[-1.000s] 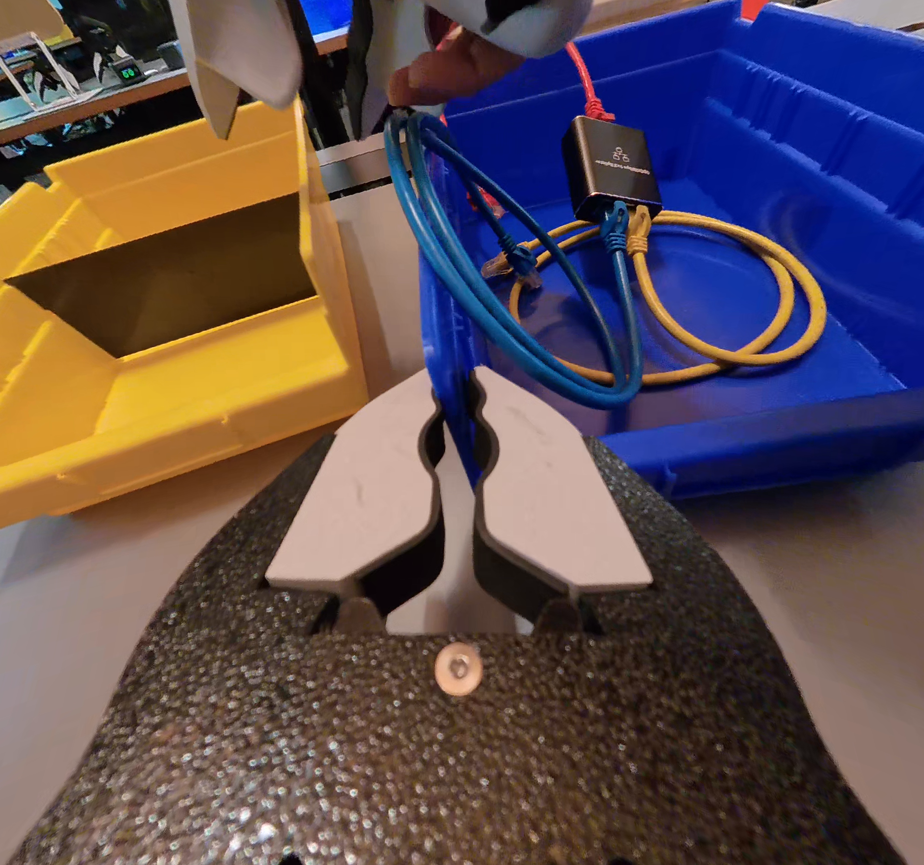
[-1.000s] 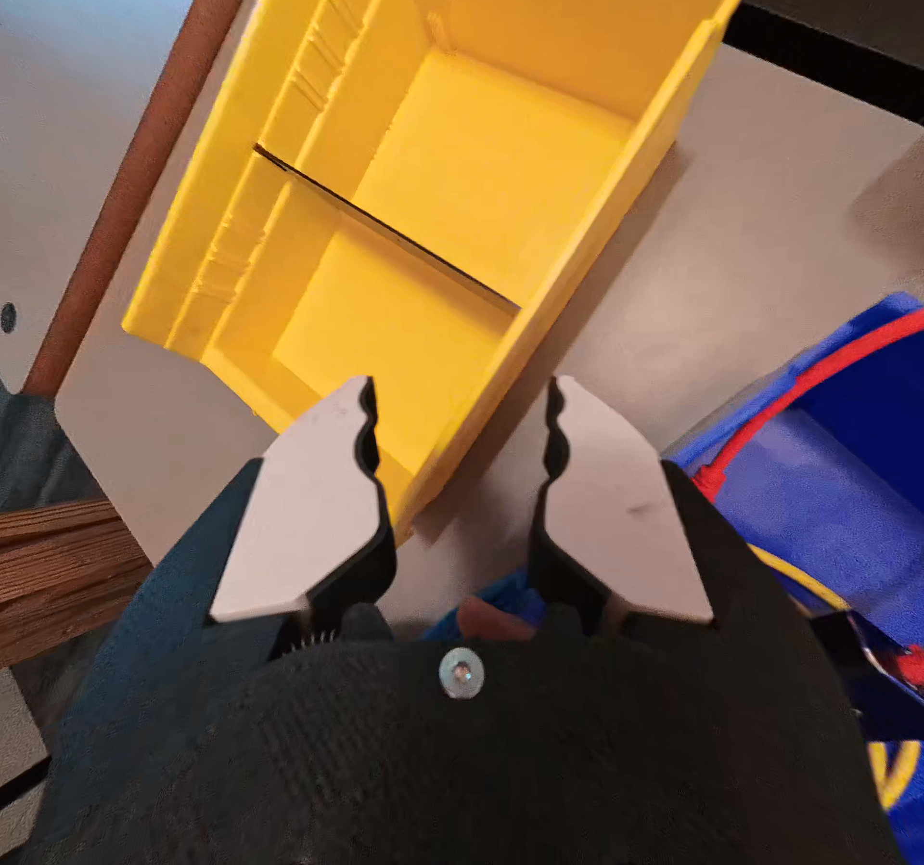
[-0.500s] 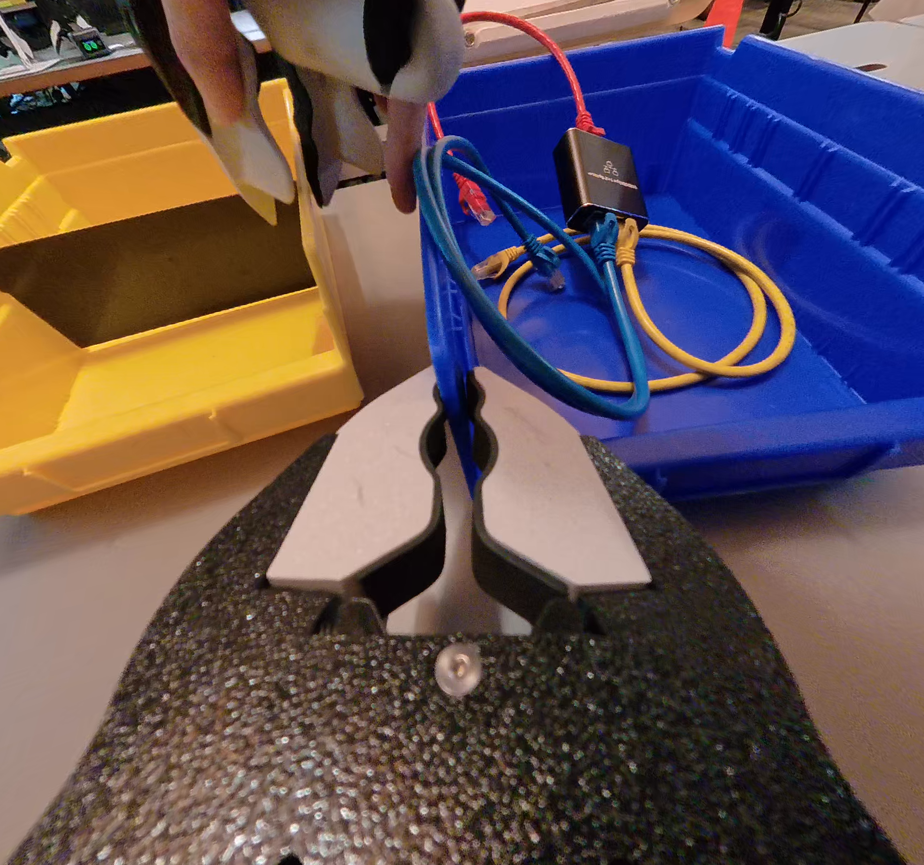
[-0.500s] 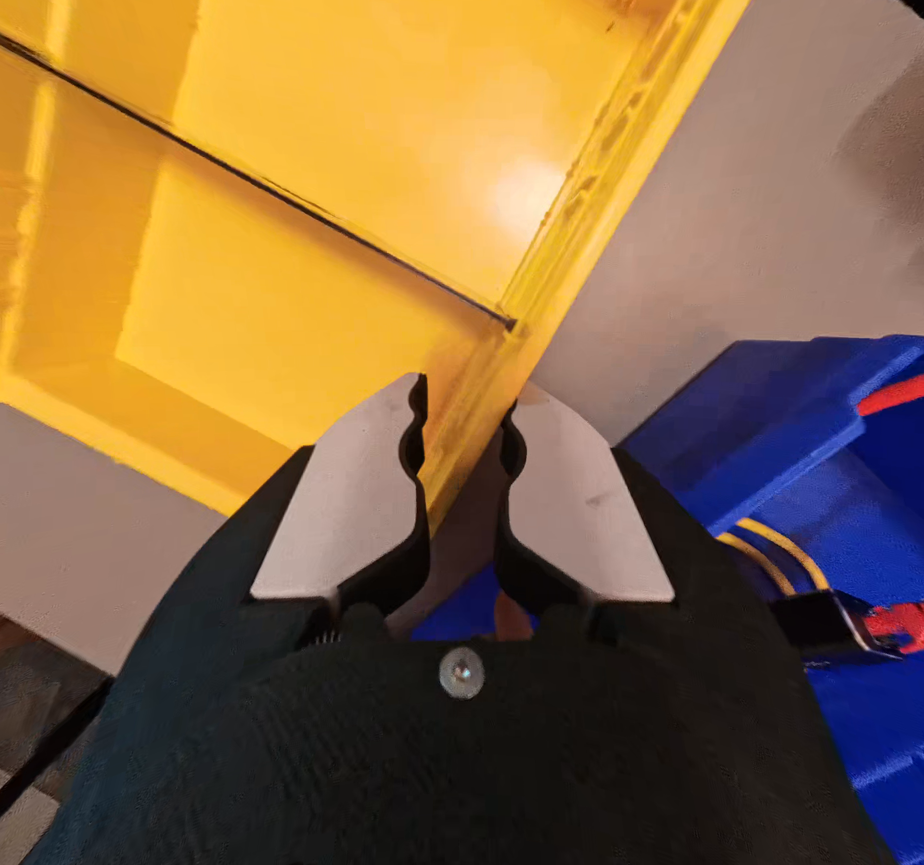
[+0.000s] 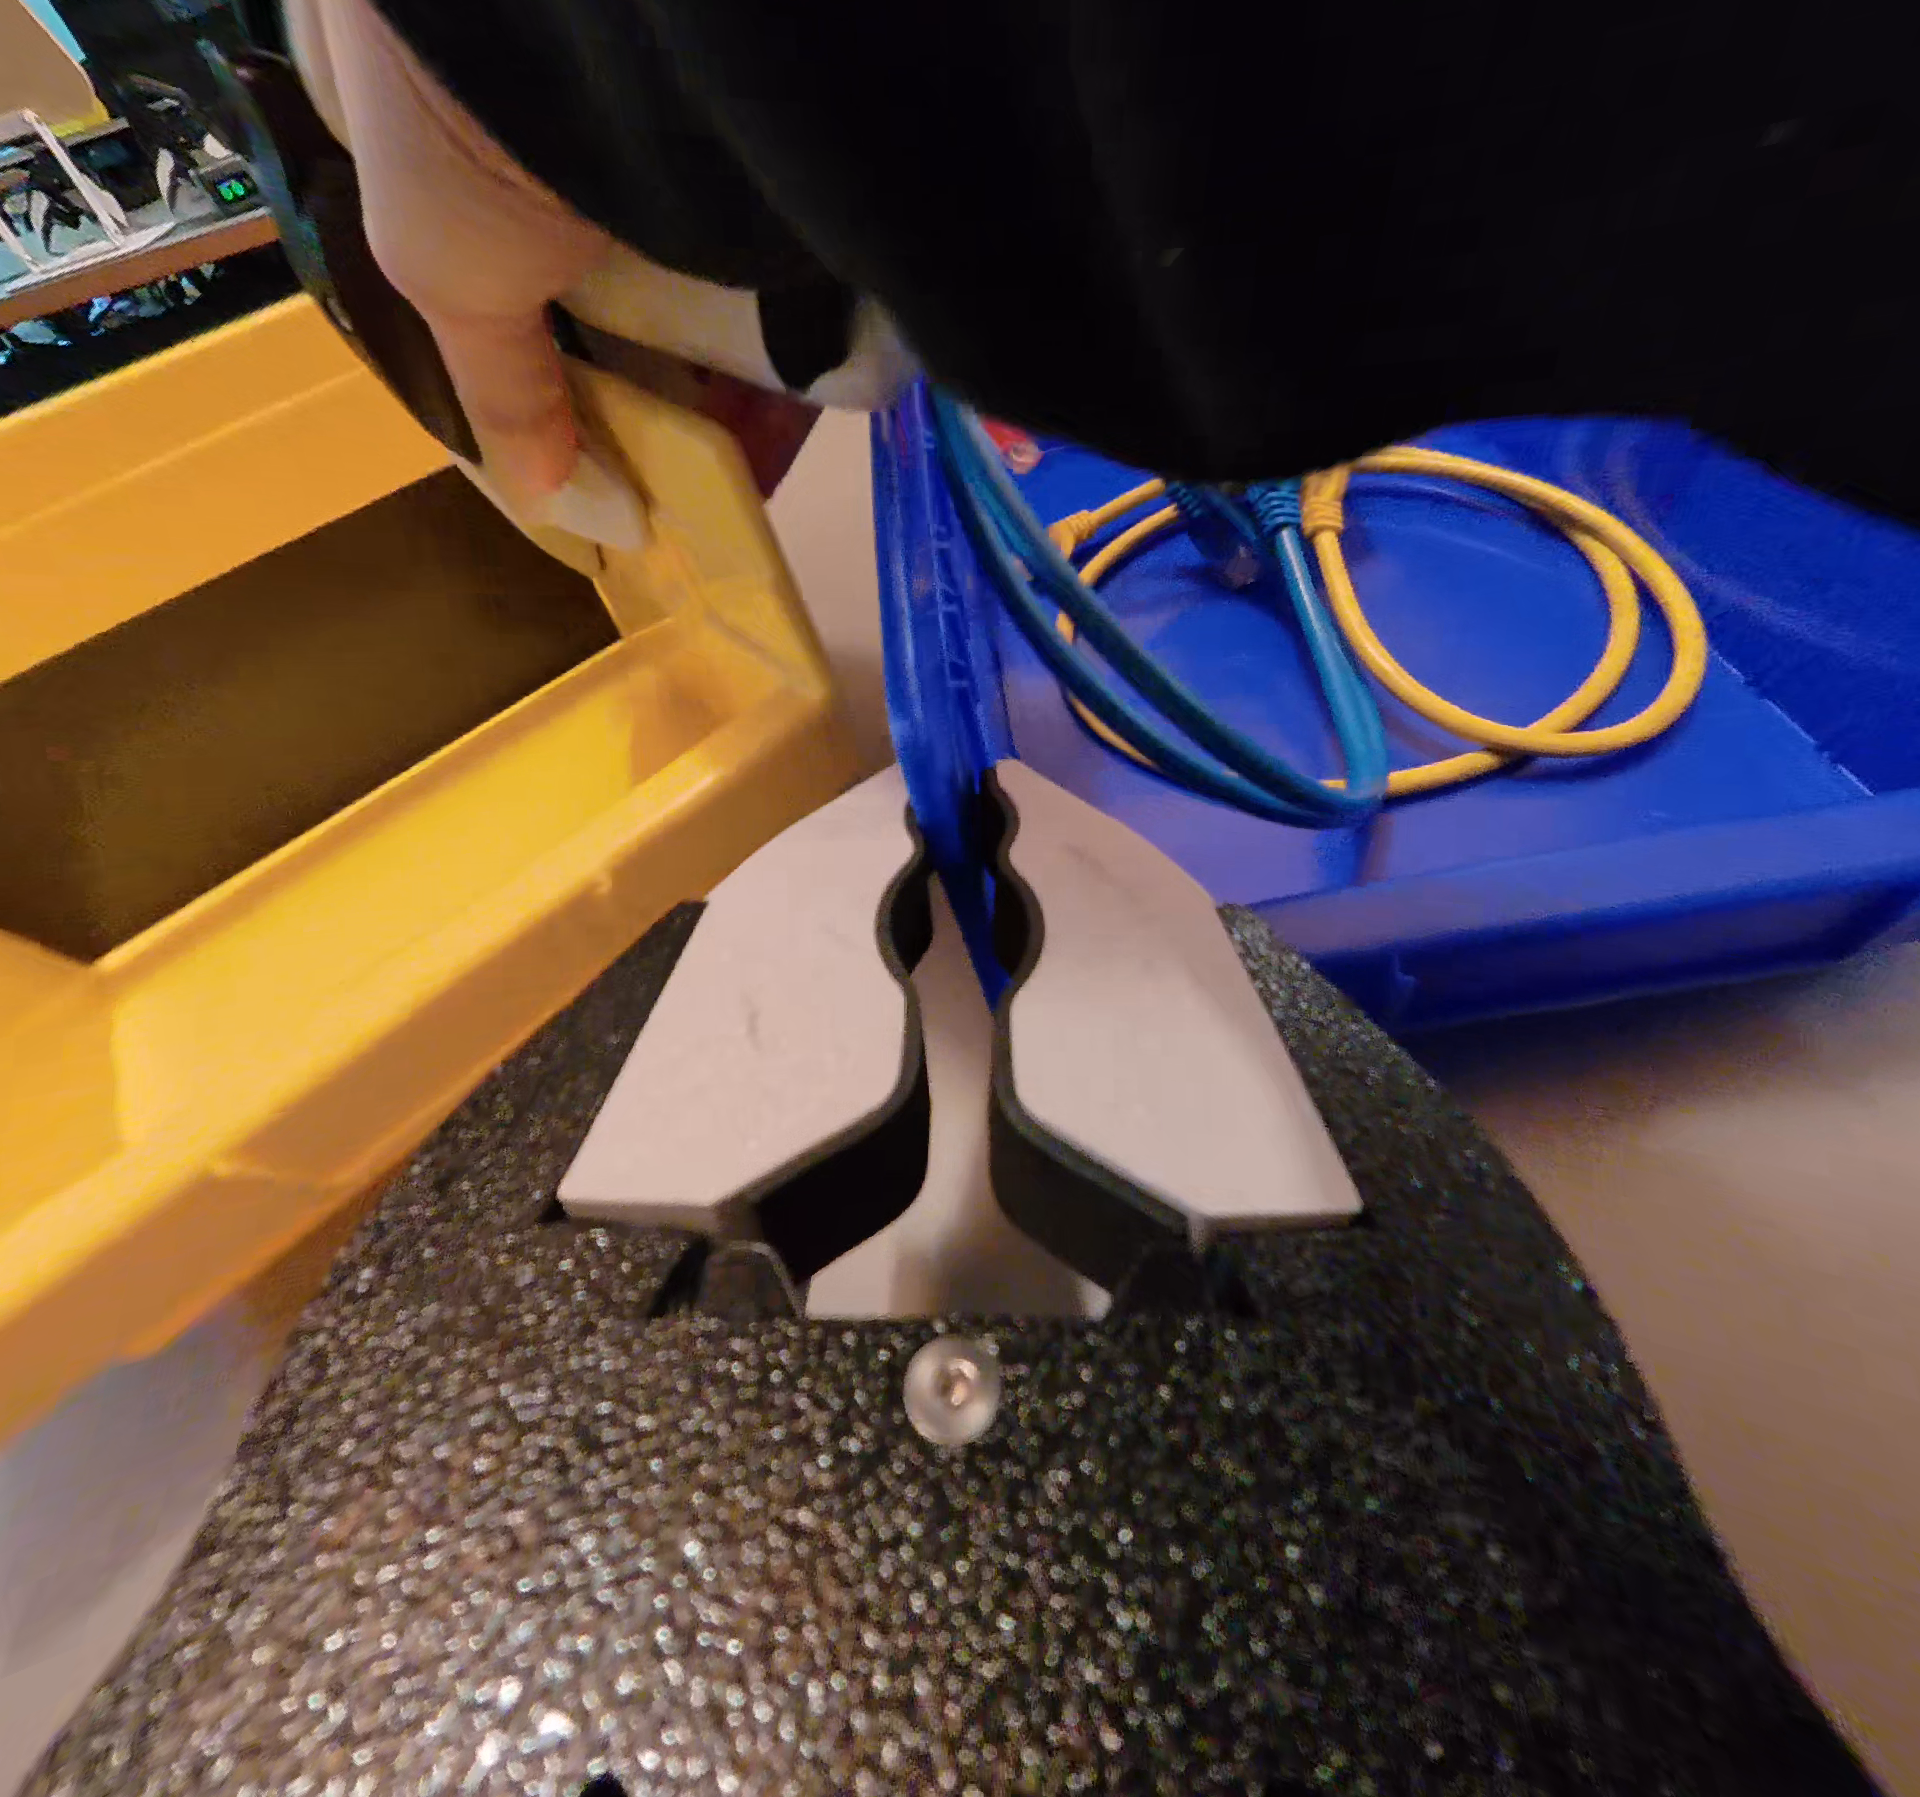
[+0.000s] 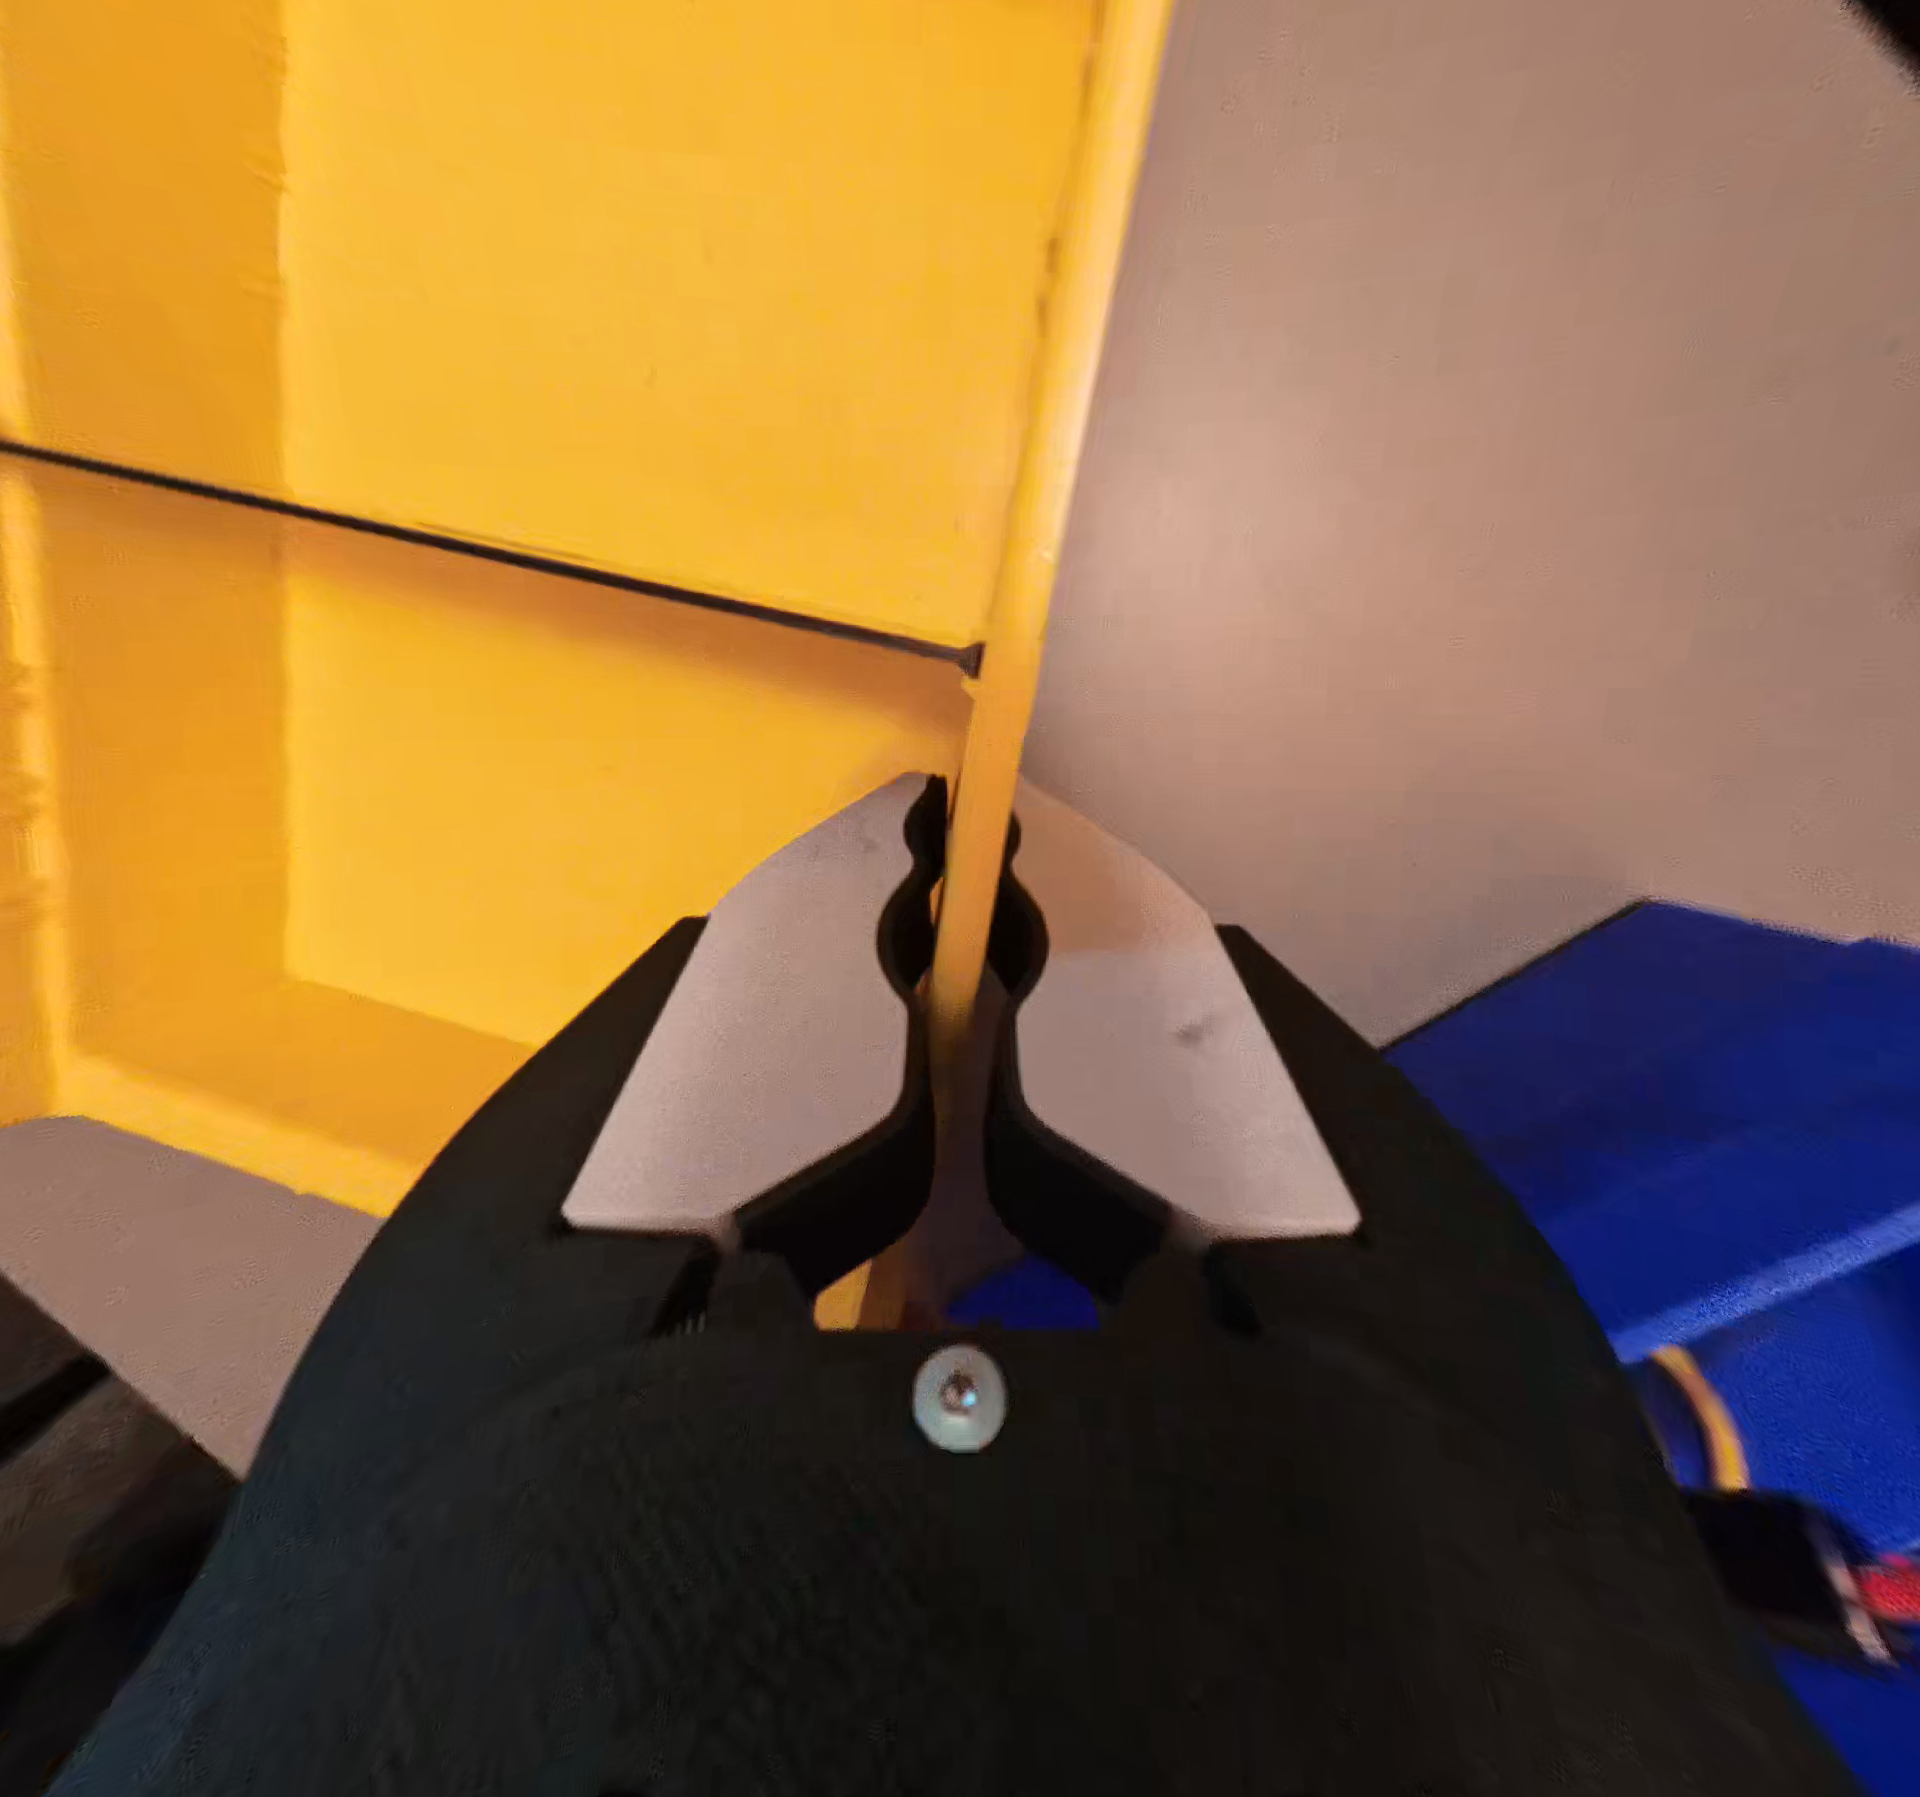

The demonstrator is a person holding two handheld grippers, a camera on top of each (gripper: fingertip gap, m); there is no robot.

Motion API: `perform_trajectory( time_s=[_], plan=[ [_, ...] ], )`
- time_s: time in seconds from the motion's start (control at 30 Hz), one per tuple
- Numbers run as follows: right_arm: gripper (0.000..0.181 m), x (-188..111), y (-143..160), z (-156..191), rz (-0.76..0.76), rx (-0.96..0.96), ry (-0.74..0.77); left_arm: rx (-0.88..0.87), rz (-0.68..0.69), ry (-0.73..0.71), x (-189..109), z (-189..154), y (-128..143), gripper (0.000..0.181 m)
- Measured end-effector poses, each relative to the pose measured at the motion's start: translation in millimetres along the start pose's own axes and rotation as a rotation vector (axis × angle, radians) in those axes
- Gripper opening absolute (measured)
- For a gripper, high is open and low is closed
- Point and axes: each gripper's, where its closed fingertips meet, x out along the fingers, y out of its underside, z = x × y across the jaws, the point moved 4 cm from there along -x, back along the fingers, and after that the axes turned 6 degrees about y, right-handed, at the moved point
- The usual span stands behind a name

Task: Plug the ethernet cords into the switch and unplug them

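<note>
**Both grippers clamped on bin walls**

The left gripper [image 5: 954,817] is pressed together on the left side wall of the blue bin [image 5: 1558,926]. The right gripper [image 6: 971,812] pinches the right side wall of the yellow divided bin [image 6: 644,293]. The two bins stand side by side on the grey table [image 6: 1507,397].

Inside the blue bin lie a coiled yellow ethernet cord [image 5: 1621,604] and a blue ethernet cord [image 5: 1122,677] draped over the bin's wall. The black switch [image 6: 1766,1550] sits in the same bin, with a red plug [image 6: 1886,1591] at its end.
</note>
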Motion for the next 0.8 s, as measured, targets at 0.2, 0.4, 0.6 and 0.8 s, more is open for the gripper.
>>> perform_trajectory(
  time_s=[0.2,0.4,0.6,0.8],
  plan=[
    [0.005,-93.9,-41.9,-26.6,-0.232,-0.107,-0.023,-0.007,-0.007,0.009,-2.4,12.3,2.1,0.005],
    [0.004,-231.0,-27.4,-136.6,-0.519,0.012,-0.016,-0.089,0.000,-0.005,-8.6,42.7,9.5,0.003],
    [0.005,-277.1,109.4,-286.9,-0.477,0.140,0.197,-0.211,-0.003,-0.063,-23.8,92.7,22.6,0.002],
    [0.005,-237.8,293.8,-406.9,-0.303,0.452,0.274,-0.248,0.008,-0.190,-40.9,137.8,35.9,0.002]
  ],
)
